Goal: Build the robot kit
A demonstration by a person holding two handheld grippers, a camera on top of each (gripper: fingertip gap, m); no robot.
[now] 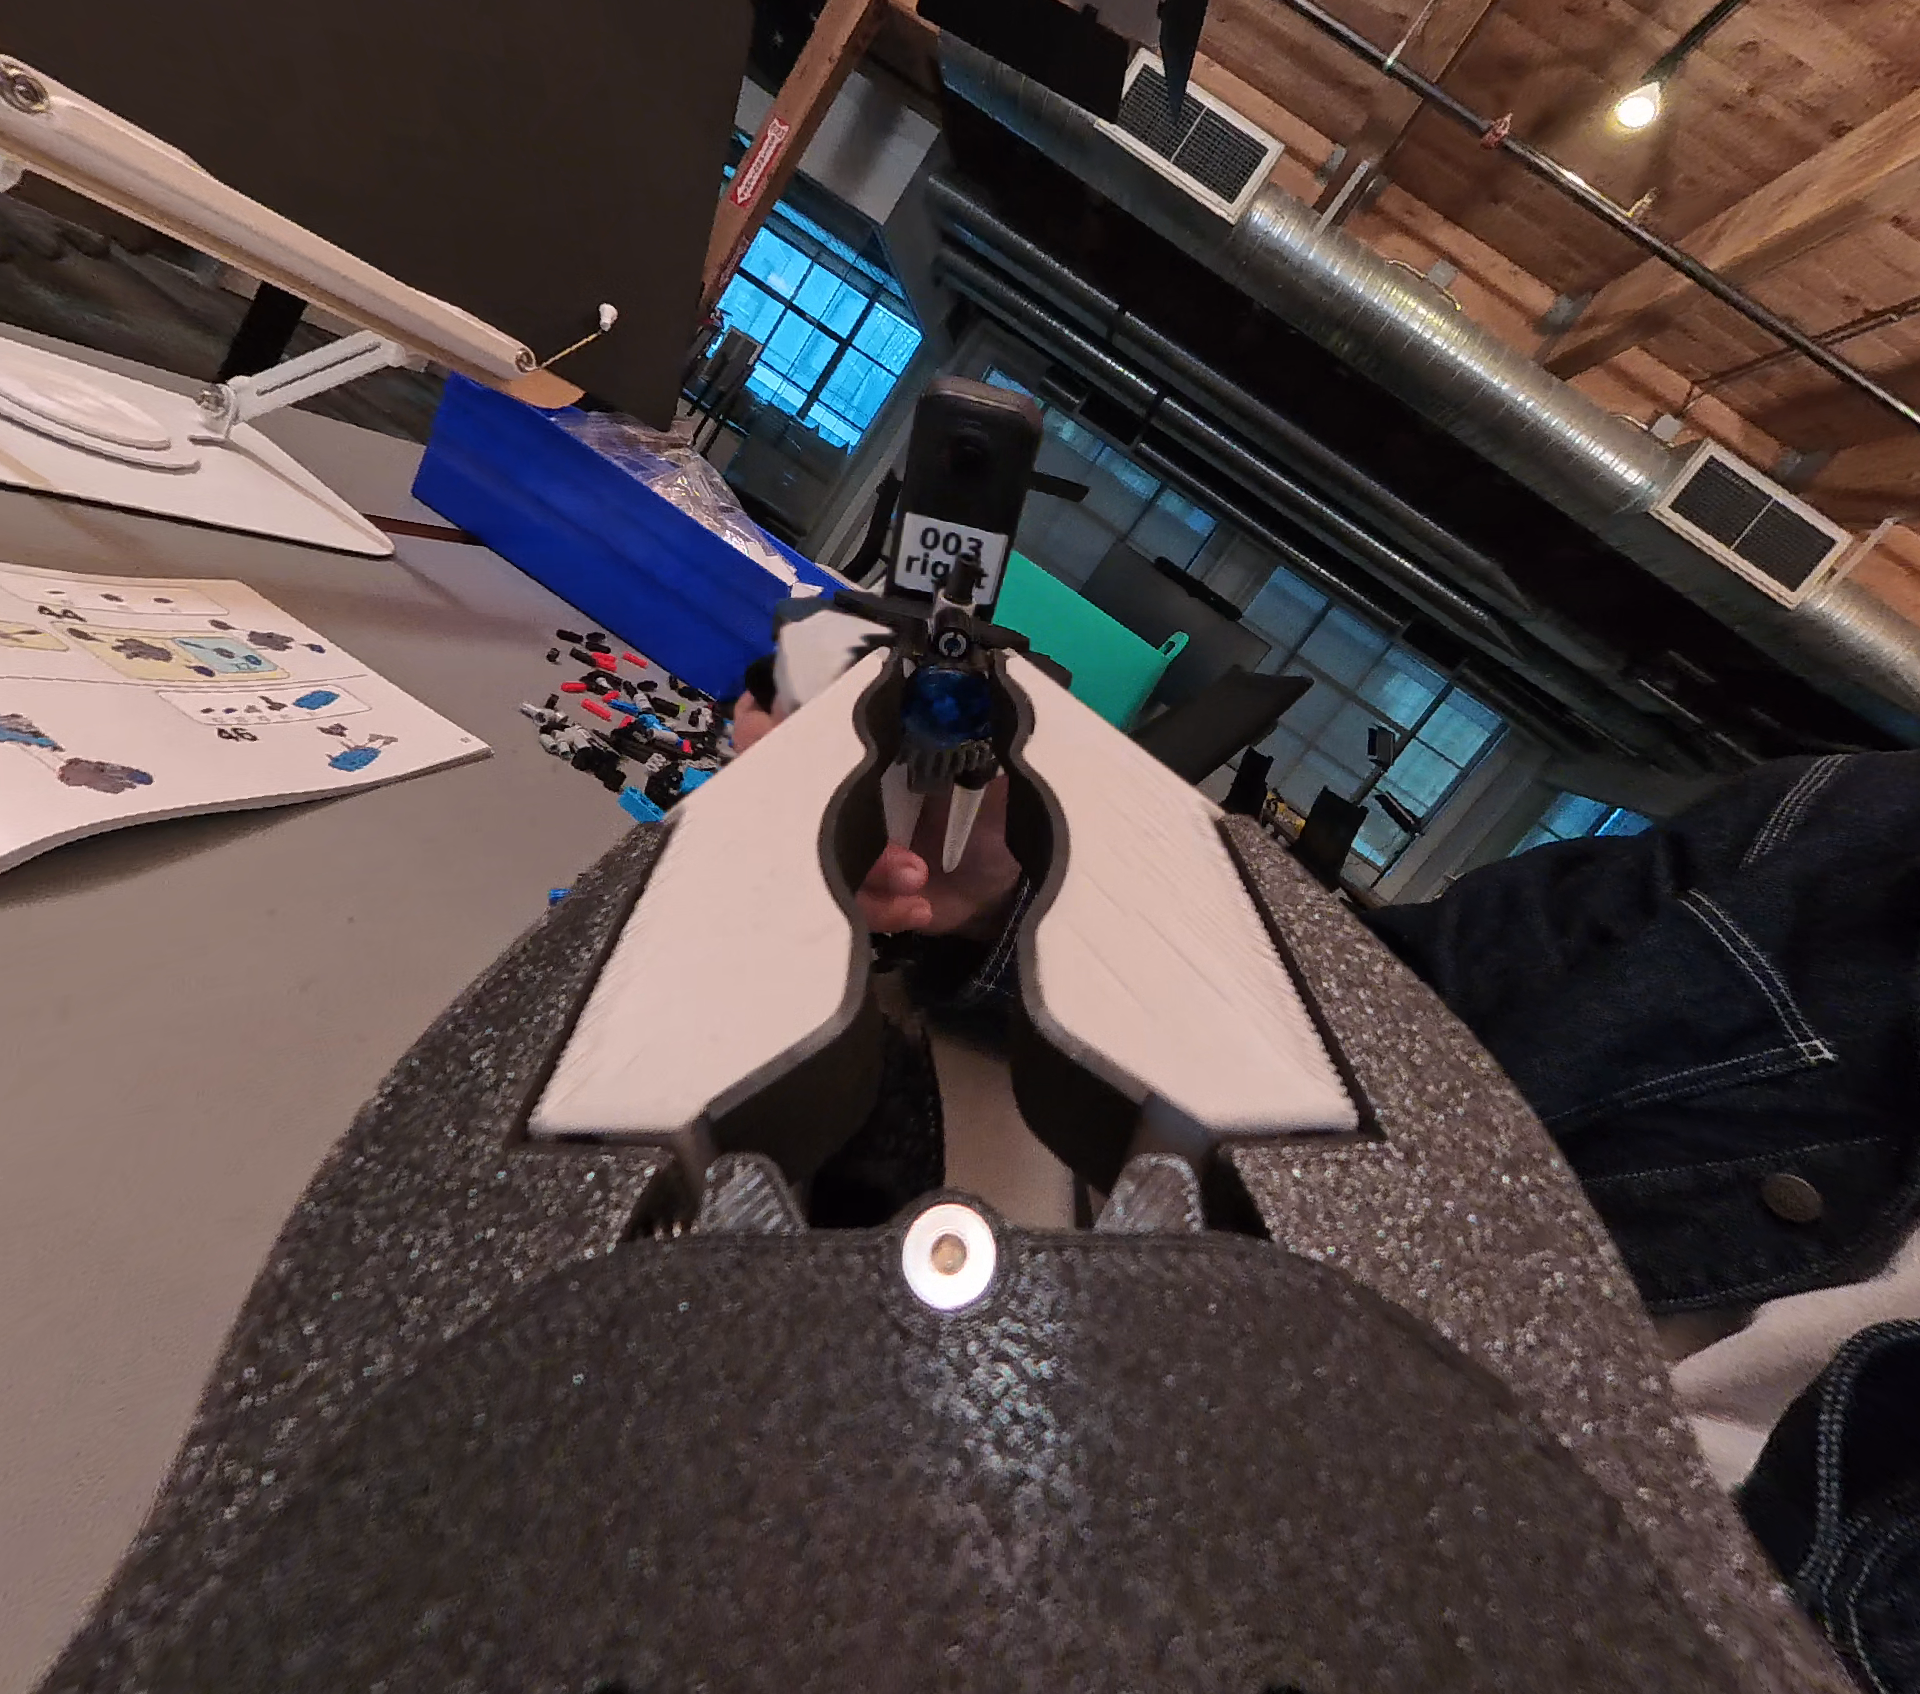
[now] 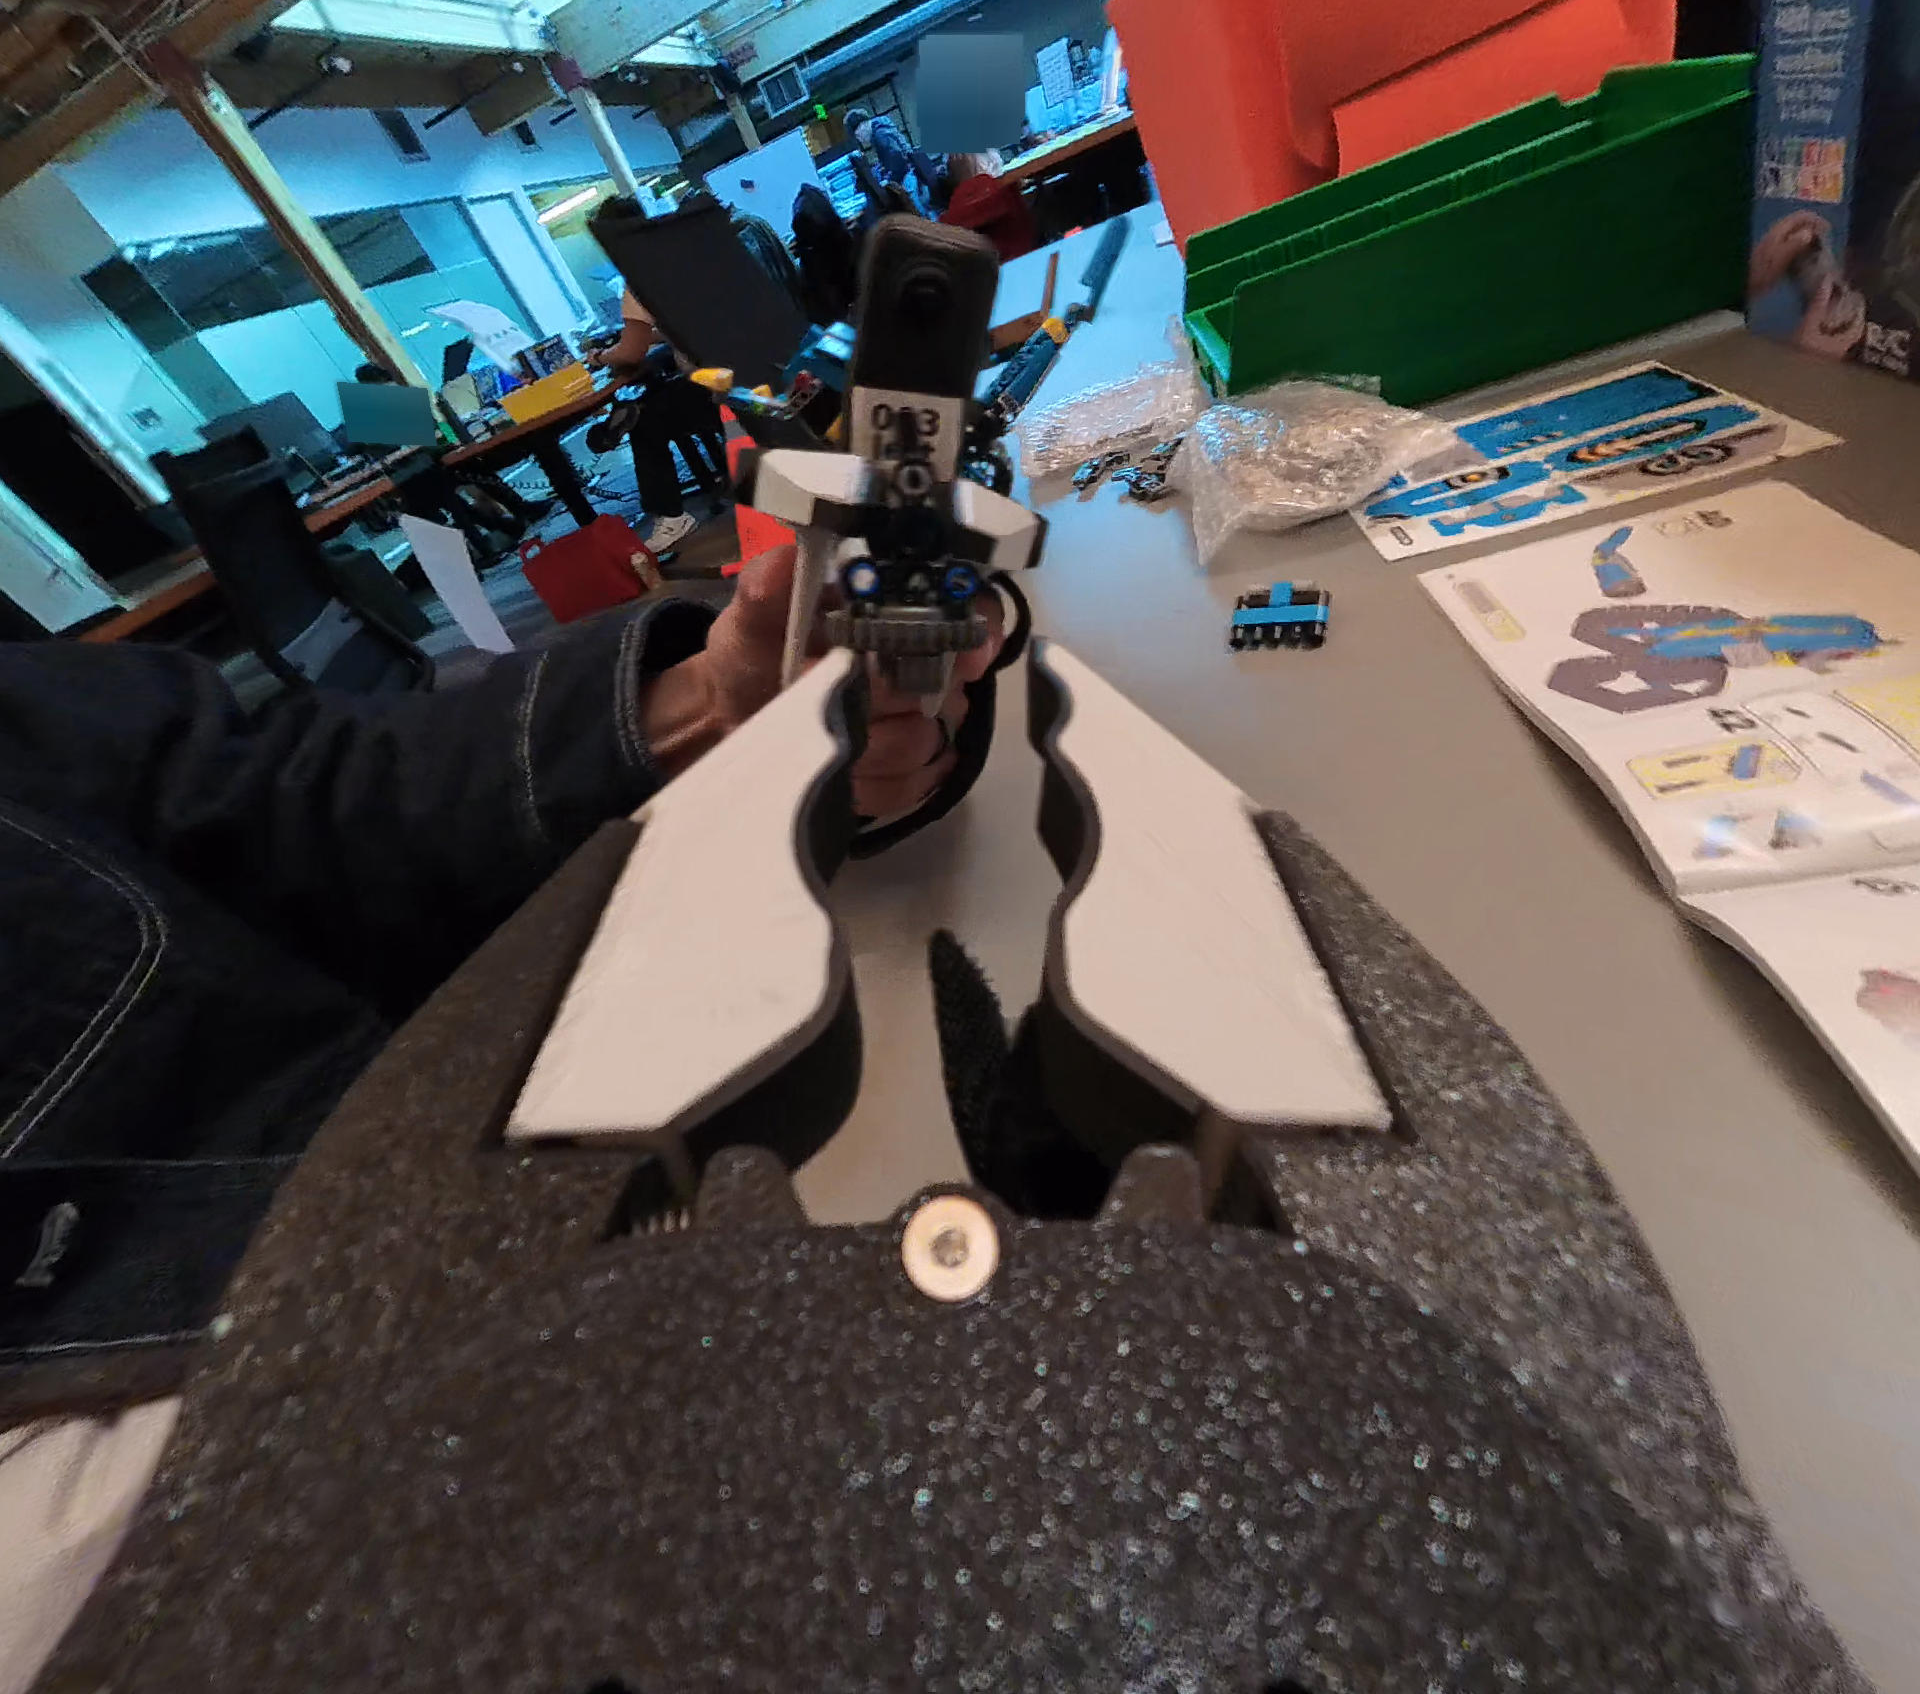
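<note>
While both tongs (image 1: 940,688) (image 2: 925,668) meet, gear assembly (image 1: 943,714) seemingly stands upright.

Here's the small brick assembly (image 1: 943,714), up in the air between the two tools and clear of the grey surface (image 1: 260,969). It's a stubby cluster of black pieces with a translucent blue ball at its middle and a grey toothed gear just below that. The left tool (image 1: 945,668) has its tips pressed in on it from both sides. The right tool (image 2: 940,657) faces it with jaws parted either side of the gear; whether they touch it is unclear.
</note>
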